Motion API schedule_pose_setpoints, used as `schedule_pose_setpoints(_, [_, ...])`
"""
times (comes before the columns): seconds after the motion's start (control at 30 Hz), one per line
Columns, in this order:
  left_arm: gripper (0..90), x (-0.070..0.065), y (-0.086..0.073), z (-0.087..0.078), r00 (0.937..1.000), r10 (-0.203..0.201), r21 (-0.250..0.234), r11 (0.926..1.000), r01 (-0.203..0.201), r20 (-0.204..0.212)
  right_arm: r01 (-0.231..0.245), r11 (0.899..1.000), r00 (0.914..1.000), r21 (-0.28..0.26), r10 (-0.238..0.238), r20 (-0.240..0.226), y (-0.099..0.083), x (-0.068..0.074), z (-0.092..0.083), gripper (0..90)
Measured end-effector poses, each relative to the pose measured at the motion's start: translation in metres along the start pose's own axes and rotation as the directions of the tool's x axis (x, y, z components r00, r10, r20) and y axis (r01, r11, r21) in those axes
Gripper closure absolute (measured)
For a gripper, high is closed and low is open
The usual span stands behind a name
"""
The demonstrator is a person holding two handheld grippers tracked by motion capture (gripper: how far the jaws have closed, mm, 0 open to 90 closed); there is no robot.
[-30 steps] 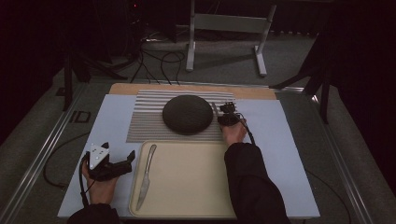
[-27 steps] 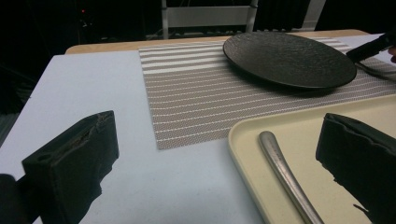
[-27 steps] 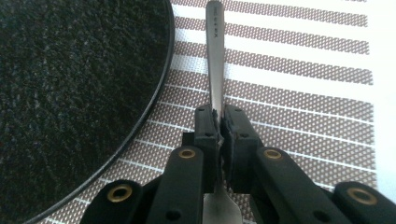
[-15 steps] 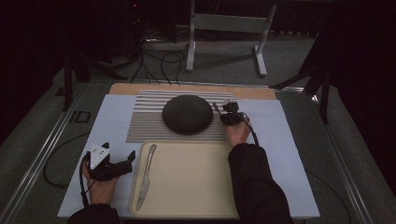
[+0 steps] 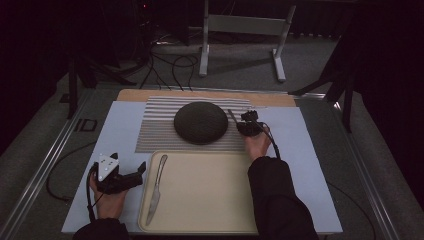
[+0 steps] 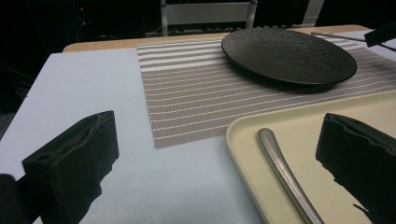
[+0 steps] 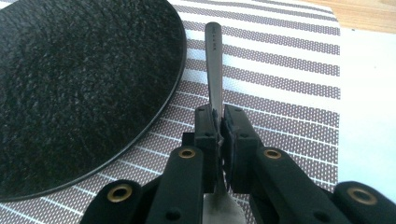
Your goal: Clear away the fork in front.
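Observation:
My right gripper is shut on a slim metal utensil, held low over the striped placemat. The utensil's handle points away, just right of the round black plate. Its wider end is hidden under the jaws. My left gripper is open and holds nothing, at the left edge of the cream tray. A metal knife lies along the tray's left side, between the jaws' line of sight.
The placemat lies on a pale blue table cover, with a wooden strip at its far edge. Behind the table stand a metal frame and floor cables. A rail runs along the table's left side.

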State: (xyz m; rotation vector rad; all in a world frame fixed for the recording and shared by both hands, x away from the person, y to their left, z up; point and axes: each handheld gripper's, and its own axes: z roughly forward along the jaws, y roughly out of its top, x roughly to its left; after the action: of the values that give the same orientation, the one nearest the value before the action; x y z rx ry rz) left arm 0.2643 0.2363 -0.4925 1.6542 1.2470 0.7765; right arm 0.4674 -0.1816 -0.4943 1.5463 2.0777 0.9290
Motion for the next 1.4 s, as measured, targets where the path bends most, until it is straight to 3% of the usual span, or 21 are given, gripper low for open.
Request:
schedule_pose_setpoints(0.43, [0.0, -0.002, 0.001, 0.001, 1.0000, -0.002, 0.027, 0.9996, 0.002, -0.004, 0.034, 0.999, 0.9987, -0.041, -0.035, -0.036, -0.003, 0.004, -0.015, 85.8])
schedule_pose_setpoints(0.8, [0.1, -0.008, 0.012, 0.004, 0.9999, -0.010, 0.051, 0.9987, 0.010, 0.010, 0.069, 0.995, 0.9948, -0.069, -0.074, -0.070, -0.003, 0.009, -0.028, 85.8])
schedule_pose_setpoints(0.93, [0.0, -0.011, 0.022, 0.006, 0.9991, -0.024, 0.062, 0.9978, 0.022, 0.034, 0.091, 0.992, 0.9910, -0.090, -0.099, -0.090, -0.002, 0.014, -0.036, 85.8])
schedule_pose_setpoints(1.4, [0.0, -0.028, 0.060, 0.025, 0.9938, 0.020, 0.025, 0.9994, -0.023, 0.110, 0.149, 0.977, 0.9750, -0.152, -0.171, -0.142, 0.001, 0.035, -0.059, 85.8])
